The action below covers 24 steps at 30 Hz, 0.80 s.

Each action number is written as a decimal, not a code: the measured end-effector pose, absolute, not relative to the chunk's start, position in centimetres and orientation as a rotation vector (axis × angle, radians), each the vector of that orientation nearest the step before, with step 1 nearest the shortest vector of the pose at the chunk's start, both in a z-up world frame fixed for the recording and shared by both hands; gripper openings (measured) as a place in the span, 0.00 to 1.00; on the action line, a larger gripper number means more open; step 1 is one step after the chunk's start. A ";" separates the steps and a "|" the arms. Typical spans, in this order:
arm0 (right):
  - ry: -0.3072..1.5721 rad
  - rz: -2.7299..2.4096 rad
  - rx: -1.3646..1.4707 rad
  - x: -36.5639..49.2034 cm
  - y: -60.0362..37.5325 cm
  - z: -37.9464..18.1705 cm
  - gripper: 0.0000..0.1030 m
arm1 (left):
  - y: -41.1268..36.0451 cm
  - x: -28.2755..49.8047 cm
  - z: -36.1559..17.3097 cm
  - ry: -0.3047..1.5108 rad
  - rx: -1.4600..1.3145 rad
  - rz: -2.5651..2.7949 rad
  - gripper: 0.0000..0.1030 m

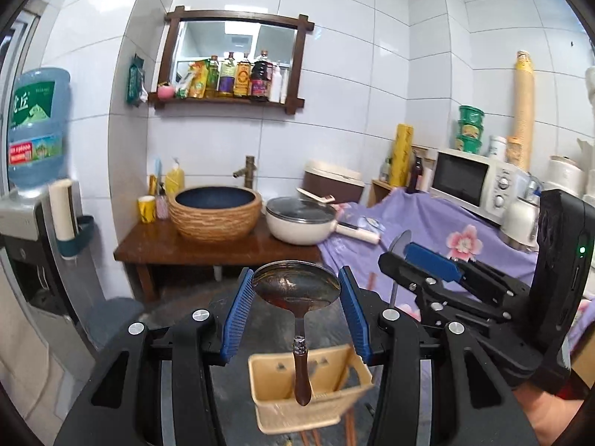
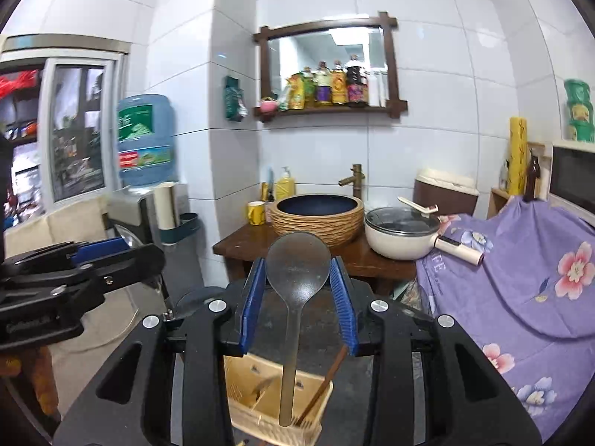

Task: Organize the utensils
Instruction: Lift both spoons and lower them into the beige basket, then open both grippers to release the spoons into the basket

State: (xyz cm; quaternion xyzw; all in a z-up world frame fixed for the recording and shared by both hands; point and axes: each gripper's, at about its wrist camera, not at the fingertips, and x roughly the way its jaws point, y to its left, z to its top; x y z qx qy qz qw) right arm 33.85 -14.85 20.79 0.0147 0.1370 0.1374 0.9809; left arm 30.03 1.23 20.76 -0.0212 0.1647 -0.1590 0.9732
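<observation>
While both hands hang above the beige utensil holder, I read my left gripper as clamped on the bowl of a metal spoon, its blue pads pressing on the bowl's two edges. Its wooden handle hangs straight down, tip just over the holder's open top. My right gripper is clamped the same way on the head of a translucent rice paddle, whose long handle drops toward the holder and seems to reach into a front compartment, though I cannot tell if it touches bottom.

A few brown chopsticks already lean inside the holder, to the right of the paddle's handle.

What matters next, I judge, is that both long axes run vertical and the holder lies directly beneath. Of the two, the paddle looks closer to the holder, so the right hand probably lowers first; the spoon needs to descend further above a free compartment.
</observation>
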 end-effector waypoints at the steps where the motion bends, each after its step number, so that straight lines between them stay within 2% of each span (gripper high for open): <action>1: 0.272 0.253 0.027 34.4 -14.8 20.5 0.36 | 1.1 30.5 20.6 0.330 -0.037 -0.313 0.44; 12: 0.373 0.190 0.039 36.0 -15.3 12.1 0.36 | 1.6 33.6 12.5 0.481 -0.079 -0.286 0.44; 24: 0.448 0.214 -0.007 34.5 -15.2 7.2 0.36 | 1.1 33.3 8.6 0.554 -0.041 -0.306 0.44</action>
